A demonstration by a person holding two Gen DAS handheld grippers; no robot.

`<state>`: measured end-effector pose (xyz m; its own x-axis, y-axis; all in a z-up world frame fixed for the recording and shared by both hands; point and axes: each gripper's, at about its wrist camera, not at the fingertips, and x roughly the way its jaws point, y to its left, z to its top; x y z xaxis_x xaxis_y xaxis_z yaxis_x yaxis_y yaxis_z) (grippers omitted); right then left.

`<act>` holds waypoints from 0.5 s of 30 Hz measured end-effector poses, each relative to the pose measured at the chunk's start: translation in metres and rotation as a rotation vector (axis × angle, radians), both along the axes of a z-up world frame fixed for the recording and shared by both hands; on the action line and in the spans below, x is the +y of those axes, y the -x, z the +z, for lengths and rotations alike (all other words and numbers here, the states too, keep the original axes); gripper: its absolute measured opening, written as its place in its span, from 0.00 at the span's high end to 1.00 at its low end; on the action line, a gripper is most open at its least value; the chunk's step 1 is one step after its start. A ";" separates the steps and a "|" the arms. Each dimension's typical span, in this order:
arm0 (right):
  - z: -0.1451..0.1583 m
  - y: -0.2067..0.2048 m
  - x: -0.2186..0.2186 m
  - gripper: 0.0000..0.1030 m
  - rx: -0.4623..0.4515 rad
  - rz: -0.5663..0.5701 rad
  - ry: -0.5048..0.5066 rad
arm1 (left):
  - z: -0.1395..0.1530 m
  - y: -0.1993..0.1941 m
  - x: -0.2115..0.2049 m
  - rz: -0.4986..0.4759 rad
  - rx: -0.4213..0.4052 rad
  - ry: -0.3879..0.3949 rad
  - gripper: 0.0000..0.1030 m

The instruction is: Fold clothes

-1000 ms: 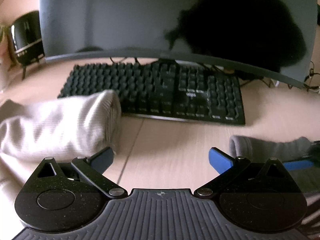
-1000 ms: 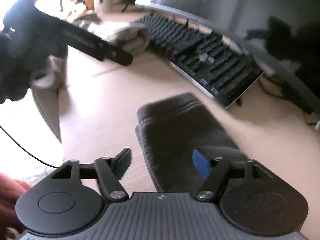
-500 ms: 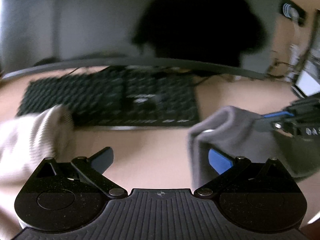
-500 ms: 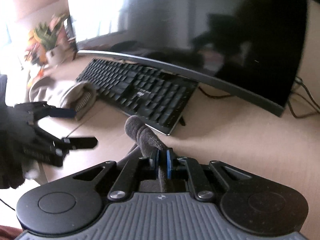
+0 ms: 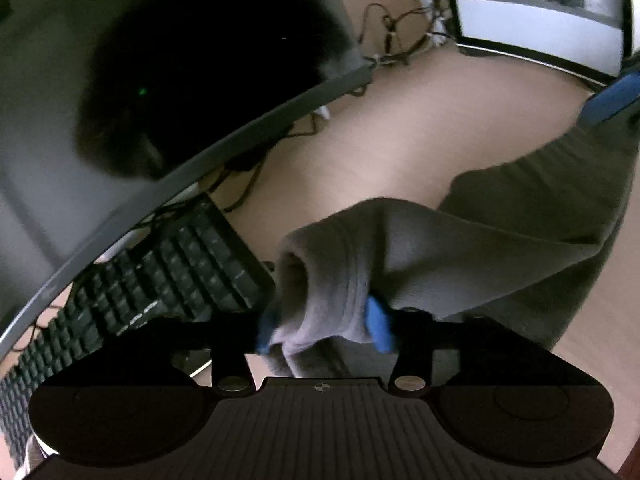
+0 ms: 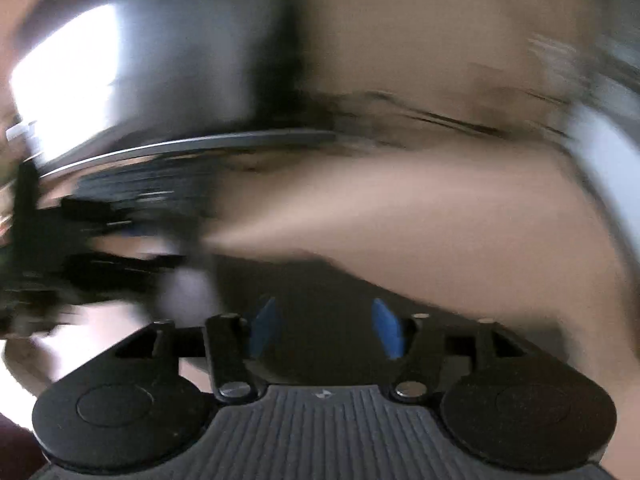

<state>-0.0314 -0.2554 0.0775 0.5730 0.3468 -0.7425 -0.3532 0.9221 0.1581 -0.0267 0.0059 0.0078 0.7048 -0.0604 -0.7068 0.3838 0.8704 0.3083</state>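
Note:
A grey sock (image 5: 460,248) stretches across the wooden desk in the left wrist view. My left gripper (image 5: 324,324) is shut on its ribbed cuff end, the cloth bunched between the blue pads. A blue finger of my right gripper (image 5: 612,98) shows at the sock's far end, top right. The right wrist view is heavily blurred: my right gripper (image 6: 326,328) has its blue pads apart, with the dark sock (image 6: 360,292) lying under and between them.
A black keyboard (image 5: 152,292) lies at the left under a dark curved monitor (image 5: 140,80). Cables (image 5: 384,40) trail at the back of the desk (image 5: 420,128). A second screen (image 5: 536,4) stands at the far right.
My left gripper swung right and closed on the grey sock's cuff. My right gripper, shut on the sock half a second ago, now has its pads apart and is moving fast.

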 end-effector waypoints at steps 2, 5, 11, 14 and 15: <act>-0.001 0.008 -0.042 0.44 0.050 -0.194 -0.005 | 0.001 0.002 0.000 0.004 0.002 0.008 0.62; -0.011 0.014 -0.081 0.44 0.084 -0.425 -0.025 | 0.005 0.004 0.001 0.017 0.008 0.030 0.64; -0.039 -0.004 -0.077 0.76 0.080 -0.490 -0.070 | 0.010 0.001 -0.003 0.065 0.019 0.053 0.67; -0.032 -0.015 -0.062 0.96 0.075 -0.416 -0.070 | 0.016 0.003 -0.005 0.092 0.022 0.073 0.69; -0.023 -0.020 -0.056 0.96 0.069 -0.392 -0.080 | 0.021 0.004 -0.003 0.100 0.019 0.086 0.69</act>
